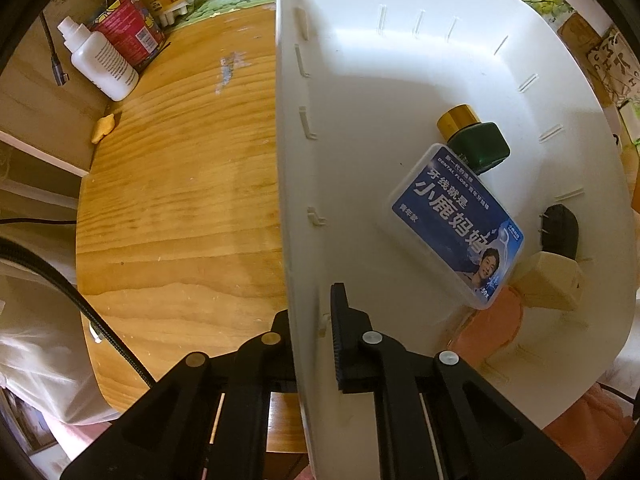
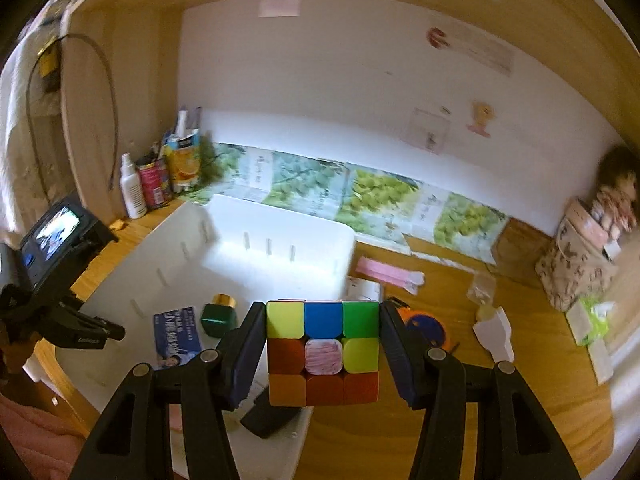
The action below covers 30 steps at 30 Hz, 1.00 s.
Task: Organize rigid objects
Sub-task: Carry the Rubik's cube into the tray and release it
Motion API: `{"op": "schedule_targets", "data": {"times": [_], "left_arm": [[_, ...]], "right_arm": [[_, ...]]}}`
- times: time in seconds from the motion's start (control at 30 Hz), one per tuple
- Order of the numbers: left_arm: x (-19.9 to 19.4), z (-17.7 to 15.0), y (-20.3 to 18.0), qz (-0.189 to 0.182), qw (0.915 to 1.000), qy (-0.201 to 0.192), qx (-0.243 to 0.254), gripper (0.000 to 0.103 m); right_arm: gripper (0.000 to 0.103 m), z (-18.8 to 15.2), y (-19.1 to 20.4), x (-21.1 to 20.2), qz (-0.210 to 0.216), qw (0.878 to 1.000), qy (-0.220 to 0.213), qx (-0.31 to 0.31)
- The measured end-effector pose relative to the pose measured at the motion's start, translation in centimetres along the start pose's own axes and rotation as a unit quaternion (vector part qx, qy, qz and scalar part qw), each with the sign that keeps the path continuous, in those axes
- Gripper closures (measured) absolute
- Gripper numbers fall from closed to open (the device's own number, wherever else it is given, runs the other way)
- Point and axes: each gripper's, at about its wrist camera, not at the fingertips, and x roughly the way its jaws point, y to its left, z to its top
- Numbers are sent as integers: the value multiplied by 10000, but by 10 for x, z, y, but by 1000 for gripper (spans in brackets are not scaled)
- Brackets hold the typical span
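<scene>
My right gripper [image 2: 323,308] is shut on a multicoloured puzzle cube [image 2: 322,354], holding it by two opposite sides above the near right corner of the white bin [image 2: 280,216]. My left gripper [image 1: 310,320] points straight down and is shut on the bin's left wall [image 1: 296,184], one finger outside and one inside. It also shows at the left of the right wrist view. In the bin lie a blue-labelled dental floss box [image 1: 456,224], a green bottle with a gold cap [image 1: 476,140], a black object [image 1: 560,230] and a pale wooden block [image 1: 554,280].
A white spray bottle [image 2: 132,188], a red can [image 2: 154,184] and an orange juice carton [image 2: 184,164] stand at the back left of the wooden table [image 1: 180,200]. Right of the bin lie a pink packet [image 2: 388,272], an orange-and-blue disc [image 2: 426,326] and white pieces [image 2: 494,332]. A patterned bag [image 2: 572,268] stands far right.
</scene>
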Motion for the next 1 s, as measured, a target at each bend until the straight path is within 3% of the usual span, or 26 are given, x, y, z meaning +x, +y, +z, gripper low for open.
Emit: {"op": "schedule_targets", "data": {"times": [0.23, 0.3, 0.4, 0.53, 0.73, 1.0], "left_arm": [[-2, 3, -7, 80, 9999, -17, 76, 94], [-2, 2, -10, 110, 9999, -6, 130, 94], [-1, 2, -11, 139, 9998, -6, 153, 96], [-2, 2, -11, 115, 9999, 12, 126, 97], [-1, 4, -11, 126, 9999, 36, 104, 97], [2, 6, -9, 132, 9999, 55, 51, 97]], "right_arm": [[47, 2, 34, 9, 391, 9976, -2, -570], [44, 2, 43, 10, 446, 9962, -77, -741], [32, 4, 52, 8, 607, 9947, -264, -793], [31, 5, 57, 10, 711, 9931, -279, -884], [24, 5, 52, 15, 738, 9943, -212, -743], [23, 3, 21, 24, 565, 9979, -120, -282]]}}
